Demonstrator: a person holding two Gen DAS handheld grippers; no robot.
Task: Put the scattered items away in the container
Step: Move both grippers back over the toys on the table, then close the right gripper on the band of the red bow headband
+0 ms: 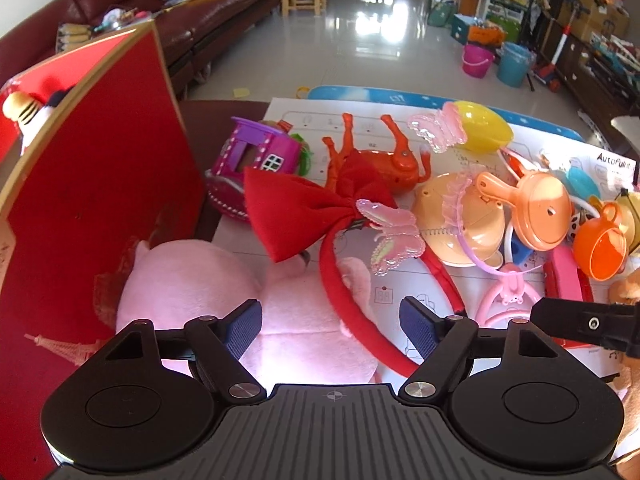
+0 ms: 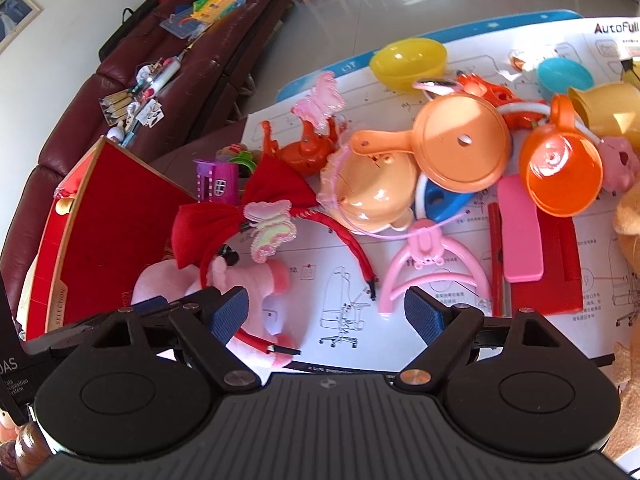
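A red box (image 1: 96, 184) with an open lid stands at the left; it also shows in the right wrist view (image 2: 116, 236). A pink plush pig (image 1: 192, 284) lies beside it, under a red bow headband (image 1: 304, 208). My left gripper (image 1: 332, 330) is open, its fingers on either side of the pig and the headband's band. My right gripper (image 2: 326, 314) is open and empty above the paper sheet (image 2: 332, 264), with the pig (image 2: 256, 280) at its left finger. Scattered toys lie beyond: an orange pan (image 2: 460, 144), an orange cup (image 2: 560, 172), a yellow egg (image 2: 408, 62).
A purple toy house (image 1: 256, 156), an orange toy animal (image 1: 384, 160), a pink headband (image 2: 428, 264) and a pink block (image 2: 520, 232) lie on the sheet. A dark red sofa (image 2: 160, 92) with clutter stands behind. Buckets (image 1: 496, 62) stand on the floor.
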